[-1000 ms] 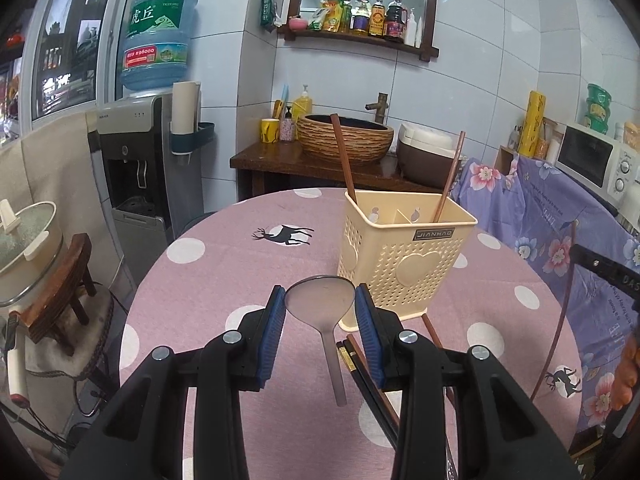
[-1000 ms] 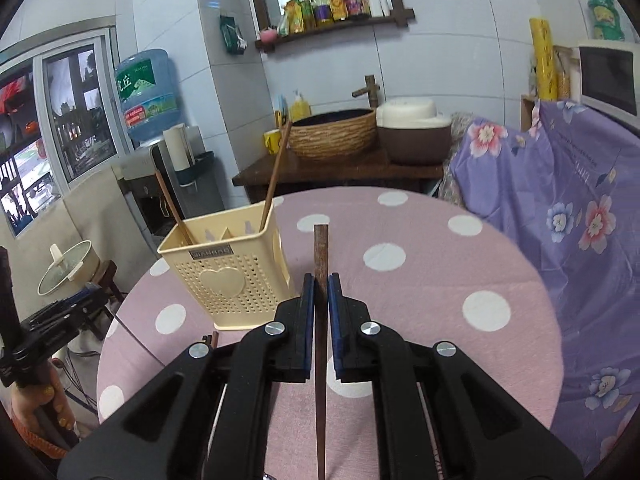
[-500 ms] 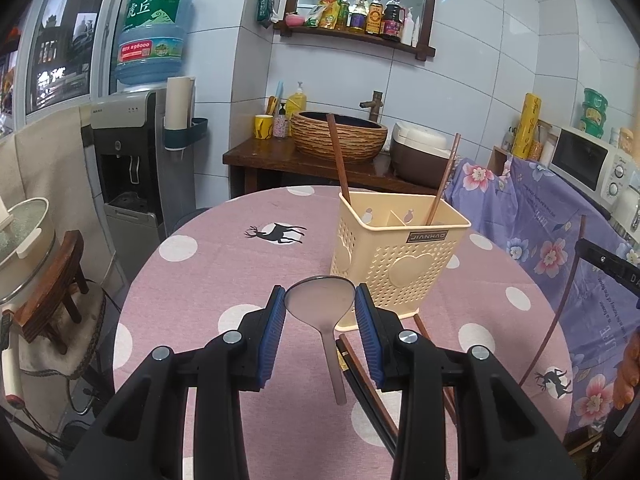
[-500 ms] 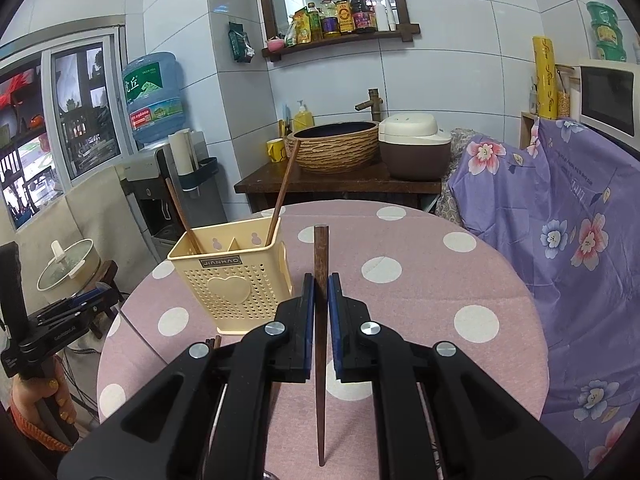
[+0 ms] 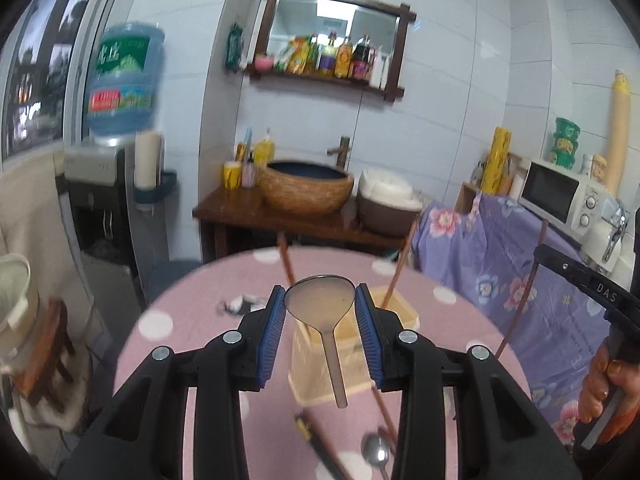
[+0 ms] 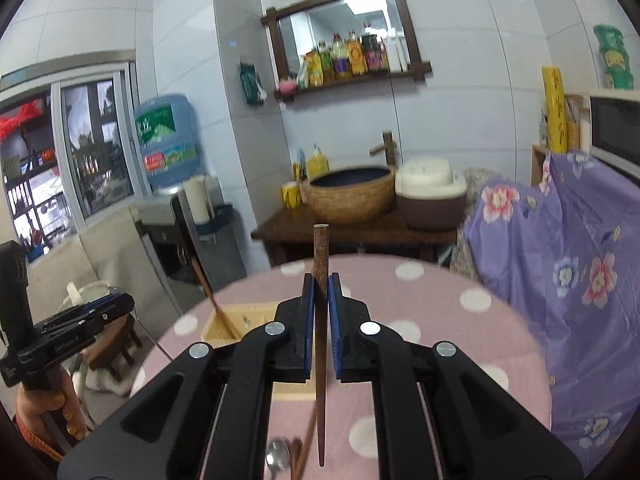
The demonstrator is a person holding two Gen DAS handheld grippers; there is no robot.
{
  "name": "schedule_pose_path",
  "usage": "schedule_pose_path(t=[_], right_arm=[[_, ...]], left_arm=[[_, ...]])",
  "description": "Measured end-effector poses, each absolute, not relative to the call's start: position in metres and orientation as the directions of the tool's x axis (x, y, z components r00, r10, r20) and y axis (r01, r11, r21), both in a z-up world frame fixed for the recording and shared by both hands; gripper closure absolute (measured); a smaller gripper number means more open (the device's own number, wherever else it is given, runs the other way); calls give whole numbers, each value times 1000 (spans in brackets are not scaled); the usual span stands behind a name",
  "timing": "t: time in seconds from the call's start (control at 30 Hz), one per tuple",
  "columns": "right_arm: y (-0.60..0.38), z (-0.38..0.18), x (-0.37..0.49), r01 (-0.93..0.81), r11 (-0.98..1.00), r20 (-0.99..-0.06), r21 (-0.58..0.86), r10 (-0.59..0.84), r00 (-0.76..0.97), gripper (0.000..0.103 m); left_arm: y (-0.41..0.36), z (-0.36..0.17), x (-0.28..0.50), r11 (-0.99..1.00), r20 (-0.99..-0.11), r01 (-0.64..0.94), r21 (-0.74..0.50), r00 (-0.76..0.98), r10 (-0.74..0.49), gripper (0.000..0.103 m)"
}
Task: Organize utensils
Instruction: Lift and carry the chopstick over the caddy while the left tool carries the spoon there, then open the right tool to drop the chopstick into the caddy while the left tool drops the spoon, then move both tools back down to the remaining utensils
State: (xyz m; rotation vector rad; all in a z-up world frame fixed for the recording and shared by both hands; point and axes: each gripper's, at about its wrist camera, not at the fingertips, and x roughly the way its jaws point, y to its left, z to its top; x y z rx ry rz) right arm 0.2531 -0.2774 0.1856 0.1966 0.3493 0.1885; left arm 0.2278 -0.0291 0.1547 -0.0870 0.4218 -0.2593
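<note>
Utensils are split between the two grippers and a cream utensil basket (image 5: 352, 360) on the pink polka-dot tablecloth (image 6: 440, 320). At the left gripper (image 5: 320, 312), the blue pads (image 5: 269, 332) clench the bowl of a translucent ladle (image 5: 320, 304), whose handle hangs down toward the camera, in front of the basket. The basket sits just beyond and below that gripper's fingertips, with two brown chopsticks (image 5: 287, 264) leaning out of it. Below the left gripper, on the cloth, lie a metal spoon (image 5: 375, 456) and further dark chopsticks (image 5: 320, 448). The right gripper (image 6: 321, 312) is clamped on a single dark wooden chopstick (image 6: 321, 264), held nearly upright with its blunt end above the fingertips and its thin end pointing down. From that view the basket lies to the gripper's left and partly behind its fingers. In the left view the right gripper appears at the right edge, apart from the basket.
</note>
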Motion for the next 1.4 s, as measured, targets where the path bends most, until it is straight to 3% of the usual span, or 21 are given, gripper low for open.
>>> schedule_pose_path(t=[0.2, 0.33, 0.77, 1.23, 1.33, 1.4], right_arm=[[-253, 245, 288, -127, 963, -202, 238, 177, 963, 95], [-233, 246, 315, -98, 970, -171, 223, 138, 976, 95], [-222, 129, 347, -38, 972, -328, 231, 114, 938, 95], [-226, 110, 339, -62, 972, -338, 226, 139, 931, 94], [-230, 109, 333, -73, 966, -342, 249, 158, 926, 80], [-234, 111, 323, -71, 964, -323, 258, 155, 934, 59]], left_arm=[[-49, 199, 264, 970, -313, 209, -121, 920, -237, 67], [-60, 188, 283, 979, -316, 180, -91, 928, -200, 67], [-71, 99, 291, 981, -431, 179, -77, 881, -195, 67], [-73, 64, 292, 976, -505, 204, -82, 835, -217, 63], [-74, 68, 282, 976, -491, 207, -64, 845, -211, 46], [-72, 73, 270, 976, -466, 209, -61, 859, -213, 40]])
